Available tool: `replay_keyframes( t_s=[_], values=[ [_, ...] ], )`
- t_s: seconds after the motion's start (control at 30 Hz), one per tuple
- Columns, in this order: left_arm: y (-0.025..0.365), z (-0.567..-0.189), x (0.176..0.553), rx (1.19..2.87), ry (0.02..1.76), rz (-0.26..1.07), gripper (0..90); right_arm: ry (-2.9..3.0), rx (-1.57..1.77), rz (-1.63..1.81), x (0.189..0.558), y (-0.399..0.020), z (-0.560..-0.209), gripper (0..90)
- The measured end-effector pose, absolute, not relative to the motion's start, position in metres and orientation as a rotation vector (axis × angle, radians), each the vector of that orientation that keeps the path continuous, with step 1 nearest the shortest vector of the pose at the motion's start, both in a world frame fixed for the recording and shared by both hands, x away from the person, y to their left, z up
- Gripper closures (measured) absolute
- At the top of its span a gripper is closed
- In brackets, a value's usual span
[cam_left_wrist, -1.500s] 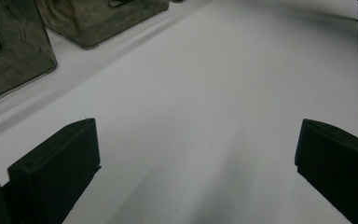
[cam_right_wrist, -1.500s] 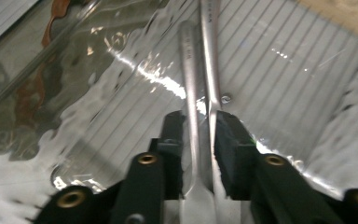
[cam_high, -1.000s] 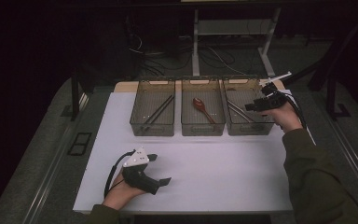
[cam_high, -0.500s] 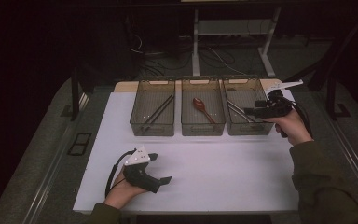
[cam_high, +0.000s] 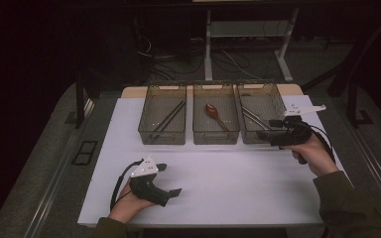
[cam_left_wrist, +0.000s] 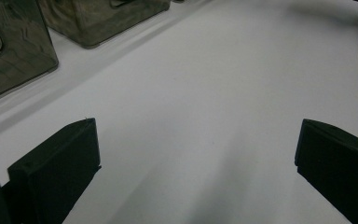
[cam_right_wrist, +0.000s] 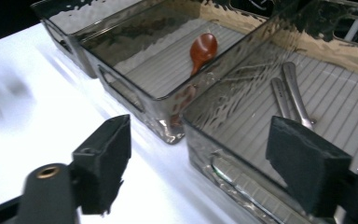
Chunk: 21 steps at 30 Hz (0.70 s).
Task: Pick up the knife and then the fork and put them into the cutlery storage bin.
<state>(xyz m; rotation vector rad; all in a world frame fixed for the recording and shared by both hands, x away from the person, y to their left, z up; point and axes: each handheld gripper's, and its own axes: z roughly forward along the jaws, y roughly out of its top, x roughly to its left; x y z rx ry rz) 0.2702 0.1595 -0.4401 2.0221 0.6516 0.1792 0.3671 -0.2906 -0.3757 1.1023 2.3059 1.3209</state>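
Three smoky clear bins stand in a row at the back of the white table top (cam_high: 238, 183). The left bin (cam_high: 161, 136) holds dark chopsticks (cam_high: 168, 119). A red-brown spoon (cam_high: 214, 114) (cam_right_wrist: 203, 48) lies in the middle bin (cam_high: 216, 136) (cam_right_wrist: 121, 88). The right bin (cam_high: 278, 96) (cam_right_wrist: 233, 168) holds silver metal utensils (cam_high: 251, 118) (cam_right_wrist: 292, 95). My right gripper (cam_high: 271, 129) (cam_right_wrist: 200, 125) hovers at that bin's near right corner; its jaws have just been opening, with nothing between them. My left gripper (cam_high: 169, 179) (cam_left_wrist: 196, 128) rests open on the table near the front left, jaws apart over bare white surface.
Dark floor, cables and a white table frame (cam_high: 208, 44) lie beyond the bins. The white top's near edge runs just past my left hand (cam_high: 126, 206). A sleeved right forearm (cam_high: 347, 198) enters from the lower right.
My right gripper has drawn back from above the right bin toward the near side, and its jaws stand wider. The left gripper has stayed put.
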Motion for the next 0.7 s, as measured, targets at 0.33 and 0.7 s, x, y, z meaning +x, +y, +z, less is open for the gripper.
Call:
replay_keyframes(
  t_s=[0.33, 0.7],
  values=[
    [0.161, -0.439, 0.268, 2.024, 0.646, 0.183, 0.0, 2.293, 0.994, 1.393, 0.329, -0.282, -0.381, 18.4],
    [0.161, -0.438, 0.267, 2.018, 0.648, 0.186, 0.0, 2.305, 0.985, 1.388, 0.298, -0.280, -0.411, 15.4]
  ],
)
